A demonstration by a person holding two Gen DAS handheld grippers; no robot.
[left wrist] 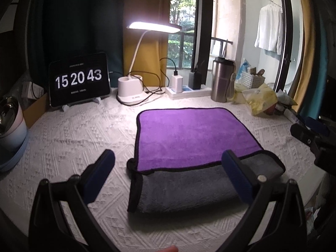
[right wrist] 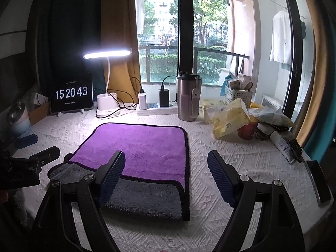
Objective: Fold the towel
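I see the towel [left wrist: 189,138] lying flat on the worktop [left wrist: 79,138], mid-surface, just ahead of both tongs. It's plush microfibre w/ a thin black bound hem: purple face on top, grey face showing along the near edge, where the layers sit offset and the grey bulges into a soft roll. Corners rounded. In the right view the towel [right wrist: 136,147] reads as a rough rectangle, its right edge curling over in a black-trimmed lip.

Left tongs [left wrist: 168,163] — jaws spread wide, nothing between them. Fingers are black plastic w/ blue rubbery pads; the right-hand finger overlaps the grey edge in view, but I can't tell if it touches. Right tongs [right wrist: 166,163] — also spread wide, holding nothing; pads [right wrist: 220,180] have a fine waffle grip. Its left finger overlaps the towel's near part, the other is over bare cloth.

Worktop cover is white, quilted, w/ raised diamond and zigzag stitching.

At the back: a tablet [left wrist: 79,79] on a stand, reading 15 20 43; a white lamp [left wrist: 134,84] w/ bendy neck and a flat lit bar; a white power strip [left wrist: 189,91] w/ chargers plugged in; a brushed-steel tumbler [left wrist: 222,79] w/ strap. To the right: a white lattice basket [right wrist: 237,94] and crinkly yellow bags [right wrist: 229,117].
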